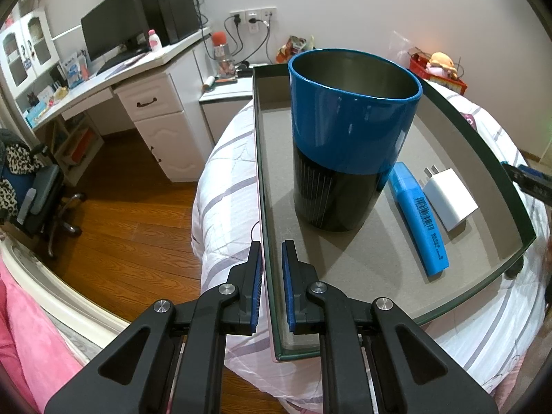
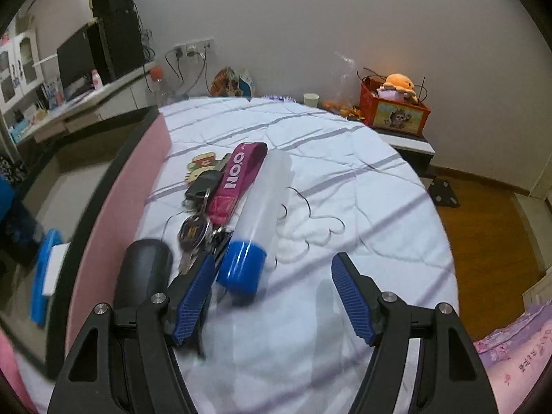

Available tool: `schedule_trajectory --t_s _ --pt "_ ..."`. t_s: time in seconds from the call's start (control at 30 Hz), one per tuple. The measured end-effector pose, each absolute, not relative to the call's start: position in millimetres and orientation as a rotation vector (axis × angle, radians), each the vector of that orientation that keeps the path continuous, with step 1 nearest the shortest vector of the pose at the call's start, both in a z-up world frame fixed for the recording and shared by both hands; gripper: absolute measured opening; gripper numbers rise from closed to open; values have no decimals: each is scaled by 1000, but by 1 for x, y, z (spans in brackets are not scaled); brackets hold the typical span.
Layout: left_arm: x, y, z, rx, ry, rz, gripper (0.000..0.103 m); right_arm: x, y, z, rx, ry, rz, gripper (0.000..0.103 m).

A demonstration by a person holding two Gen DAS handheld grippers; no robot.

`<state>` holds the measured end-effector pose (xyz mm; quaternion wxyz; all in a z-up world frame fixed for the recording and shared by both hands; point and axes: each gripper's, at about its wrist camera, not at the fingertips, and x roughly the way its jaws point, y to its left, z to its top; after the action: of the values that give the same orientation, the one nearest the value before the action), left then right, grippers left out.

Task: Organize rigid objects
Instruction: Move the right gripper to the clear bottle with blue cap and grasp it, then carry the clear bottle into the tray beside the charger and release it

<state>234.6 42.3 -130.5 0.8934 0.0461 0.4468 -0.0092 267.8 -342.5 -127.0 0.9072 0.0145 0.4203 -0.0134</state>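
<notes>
The room was a bedroom: a white wall with sockets, a wooden floor, a white desk (image 1: 145,79) with a monitor on it, and a bed (image 2: 345,179) under a white quilt with grey stripes. On the quilt sat a shallow tray (image 1: 272,145) with a dark rim and a grey floor.

Three things already stood or lay in the tray: a tall blue-and-black cup (image 1: 345,145) upright near the middle, a blue marker (image 1: 419,217) lying just beside it, and a white charger (image 1: 450,198) next to the marker. That part looked done.

Still out on the quilt, beside the tray, were a clear tube with a blue cap (image 2: 257,227), a bunch of keys on a pink strap (image 2: 214,200), and a black cylinder (image 2: 145,269) nearest the tray wall. Those three seemed left to move.

The left gripper (image 1: 272,265) was clamped tight on the tray's near wall, likely steadying it. The right gripper (image 2: 272,286) stood wide apart and held nothing, with the tube's blue cap just beside its left finger.
</notes>
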Motion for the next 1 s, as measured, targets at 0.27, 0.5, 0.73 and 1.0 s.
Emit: schedule_trajectory --t_s 0.27,0.5,0.73,1.0 --pt "234 43 -130 100 926 -20 10 300 -356 -136 13 925 -73 47" --pt "234 43 -131 105 926 -19 10 312 -360 -140 20 951 -36 45" --pt "235 40 -130 104 926 -18 10 310 -360 -136 11 936 38 26" --pt "236 37 -129 104 926 -19 10 289 -355 -121 50 878 81 26"
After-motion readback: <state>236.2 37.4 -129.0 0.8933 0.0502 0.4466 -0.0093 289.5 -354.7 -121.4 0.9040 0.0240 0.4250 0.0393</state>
